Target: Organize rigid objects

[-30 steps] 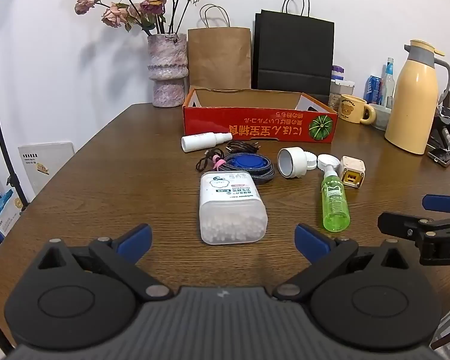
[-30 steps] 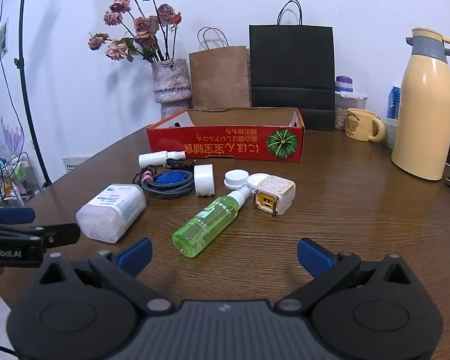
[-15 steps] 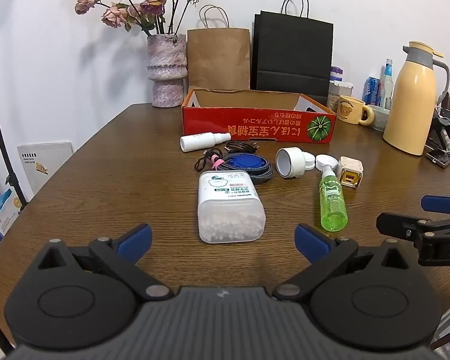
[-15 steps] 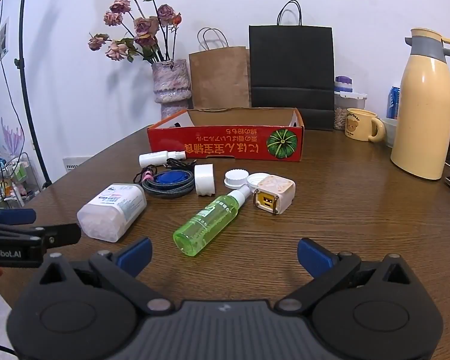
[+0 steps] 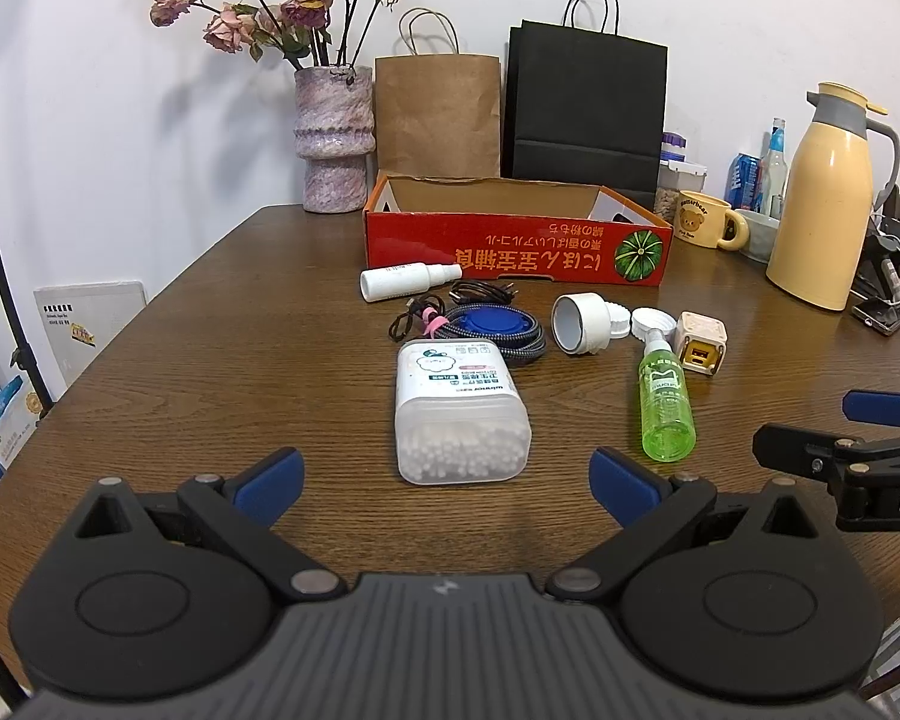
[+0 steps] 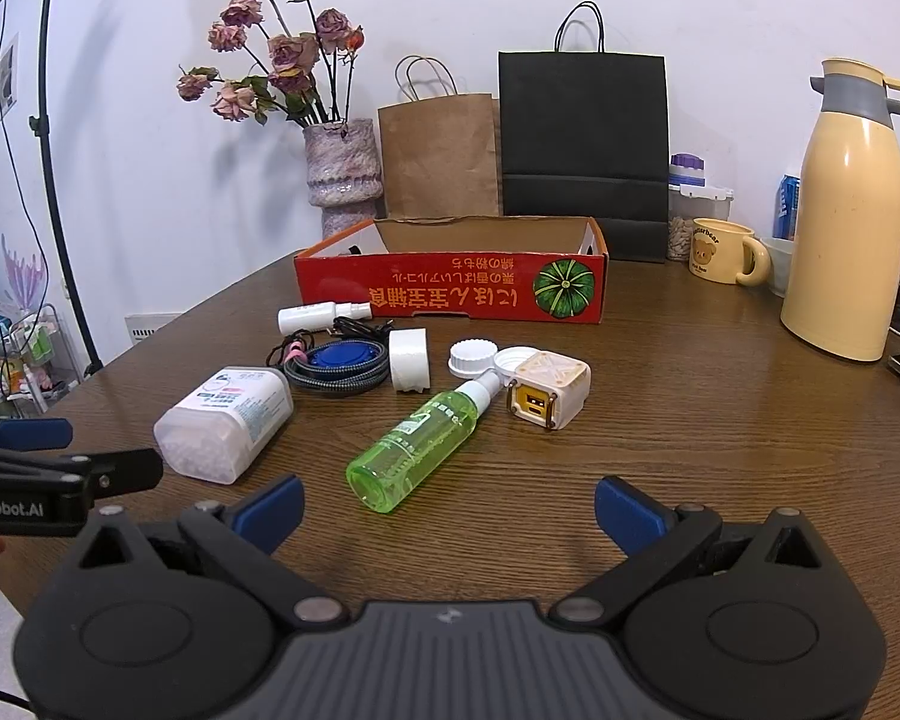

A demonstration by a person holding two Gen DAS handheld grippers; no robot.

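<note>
Both tongs wide and empty, left gripper [image 5: 444, 474] facing swab box [image 5: 459, 414], right gripper [image 6: 447, 507] facing green bottle [image 6: 417, 450], red tray [image 5: 513, 246] beyond; risk: round bottle may roll from pads, or cable [image 5: 480, 330] snag.

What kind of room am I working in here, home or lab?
Most likely a home dining or living room: a wooden table with a vase of dried roses, a thermos jug and a bear mug, paper shopping bags against the wall.
</note>
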